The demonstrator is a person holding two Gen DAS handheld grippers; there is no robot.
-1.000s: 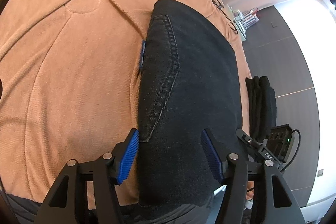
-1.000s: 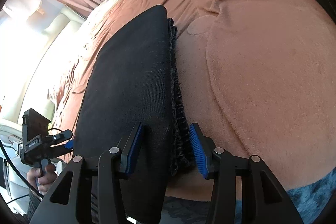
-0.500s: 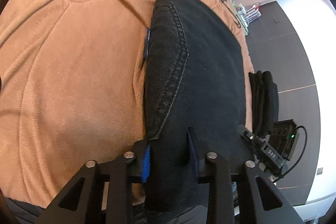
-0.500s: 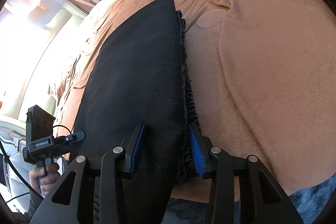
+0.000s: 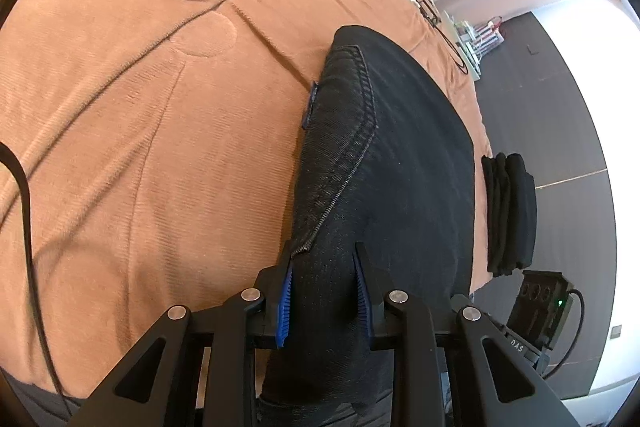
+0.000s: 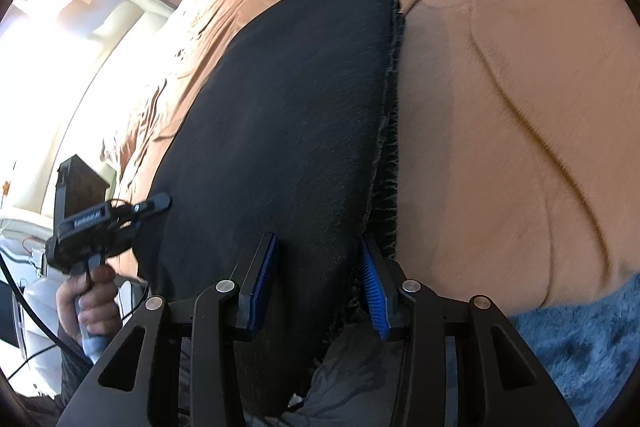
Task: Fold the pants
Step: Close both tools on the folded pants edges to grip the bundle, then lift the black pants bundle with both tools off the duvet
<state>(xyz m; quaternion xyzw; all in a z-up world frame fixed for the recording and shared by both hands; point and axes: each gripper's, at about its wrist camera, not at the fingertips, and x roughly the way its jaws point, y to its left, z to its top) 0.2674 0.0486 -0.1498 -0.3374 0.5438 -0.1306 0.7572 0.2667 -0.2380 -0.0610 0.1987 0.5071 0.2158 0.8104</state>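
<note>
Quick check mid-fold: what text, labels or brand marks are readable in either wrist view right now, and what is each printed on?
"DAS" on the right gripper's body, as seen from the left wrist view; reads tilted.
White lettering on the left gripper's body, seen from the right wrist view: blurred, not readable with confidence.
Blue tag at the edge of the black pants: no lettering can be made out.
Nothing readable on the brown blanket.

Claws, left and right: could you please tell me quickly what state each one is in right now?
Left claw: closed on the near edge of the folded black denim pants.
Right claw: closed on the same pants' near edge.
</note>
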